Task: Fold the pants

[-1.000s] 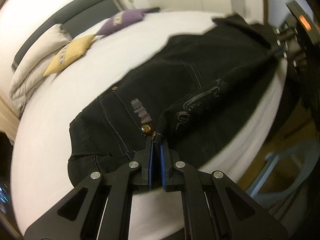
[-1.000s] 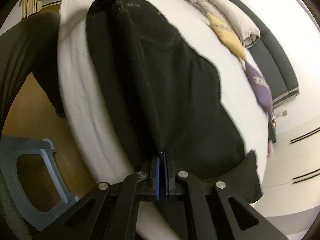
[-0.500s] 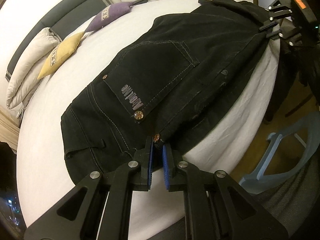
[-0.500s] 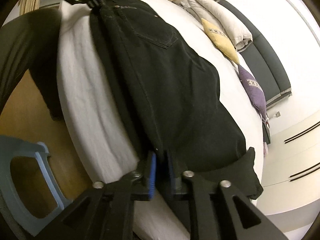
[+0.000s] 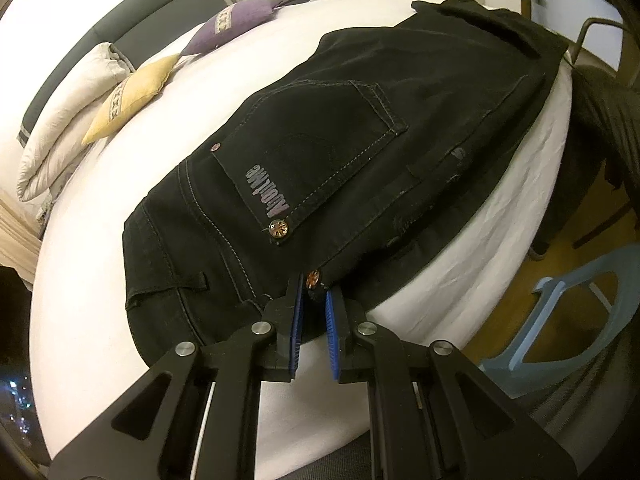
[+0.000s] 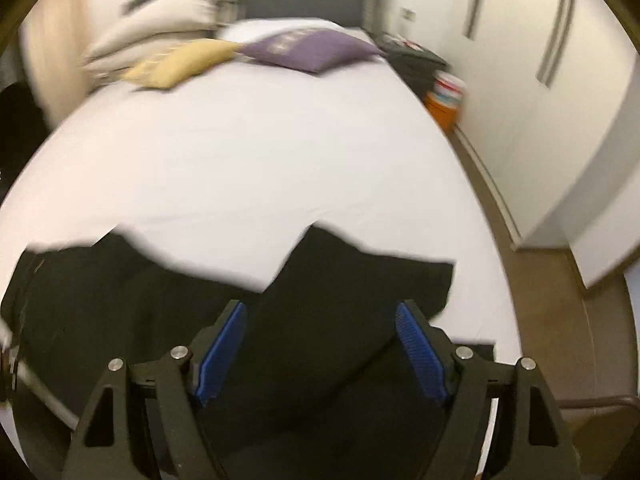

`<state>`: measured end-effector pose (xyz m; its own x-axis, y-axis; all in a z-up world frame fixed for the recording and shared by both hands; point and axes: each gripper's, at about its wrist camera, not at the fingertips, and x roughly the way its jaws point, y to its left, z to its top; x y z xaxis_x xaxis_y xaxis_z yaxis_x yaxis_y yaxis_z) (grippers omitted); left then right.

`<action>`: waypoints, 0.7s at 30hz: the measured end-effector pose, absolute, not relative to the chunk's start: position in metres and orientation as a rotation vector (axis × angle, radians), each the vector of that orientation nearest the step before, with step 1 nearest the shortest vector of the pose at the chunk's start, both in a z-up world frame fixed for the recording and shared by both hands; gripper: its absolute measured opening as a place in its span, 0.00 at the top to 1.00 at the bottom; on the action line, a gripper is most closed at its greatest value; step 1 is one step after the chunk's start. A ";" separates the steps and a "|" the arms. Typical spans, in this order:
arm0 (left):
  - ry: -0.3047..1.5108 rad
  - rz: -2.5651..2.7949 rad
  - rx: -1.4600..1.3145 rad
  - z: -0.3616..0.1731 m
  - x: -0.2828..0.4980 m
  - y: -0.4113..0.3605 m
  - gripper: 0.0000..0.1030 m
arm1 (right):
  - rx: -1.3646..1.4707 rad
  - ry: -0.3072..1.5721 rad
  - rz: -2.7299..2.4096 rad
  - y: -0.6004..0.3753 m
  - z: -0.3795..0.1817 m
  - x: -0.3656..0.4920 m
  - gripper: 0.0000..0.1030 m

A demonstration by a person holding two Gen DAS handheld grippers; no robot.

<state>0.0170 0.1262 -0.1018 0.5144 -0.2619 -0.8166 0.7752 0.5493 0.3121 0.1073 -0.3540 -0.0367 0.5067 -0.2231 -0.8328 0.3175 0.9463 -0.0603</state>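
Note:
Black pants (image 5: 340, 140) lie folded lengthwise across the near edge of the white bed (image 5: 80, 280), back pocket up. My left gripper (image 5: 314, 300) is shut on the waistband corner beside a copper rivet, a narrow gap showing between its blue pads. In the blurred right wrist view, the right gripper (image 6: 321, 305) hovers above the leg end of the pants (image 6: 320, 360). Its jaws are opening wide, and the pads press on nothing.
A yellow pillow (image 5: 128, 96), a purple pillow (image 5: 236, 20) and a folded duvet (image 5: 68, 112) sit by the dark headboard. A blue plastic chair (image 5: 580, 320) stands on the wooden floor beside the bed. A wardrobe (image 6: 520, 80) lines the far wall.
The right gripper let go of the leg end, opened, rolled and swung to face the headboard. The pants settled flat on the bed. The left gripper barely moved.

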 end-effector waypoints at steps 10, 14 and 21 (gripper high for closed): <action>0.808 -0.693 0.741 -0.104 0.024 0.122 0.90 | 0.098 1.198 -0.452 -0.359 -0.100 0.210 0.23; 0.808 -0.691 0.744 -0.105 0.025 0.122 0.90 | 0.156 1.282 -0.474 -0.368 -0.130 0.219 0.34; 0.811 -0.675 0.743 -0.107 0.028 0.119 0.90 | 0.196 1.225 -0.409 -0.369 -0.119 0.204 0.92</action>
<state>0.0282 0.1194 -0.1068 0.5167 -0.2407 -0.8217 0.7641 0.5625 0.3157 0.2043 -0.3686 -0.1188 0.2783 -0.1987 -0.9397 0.4063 0.9109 -0.0723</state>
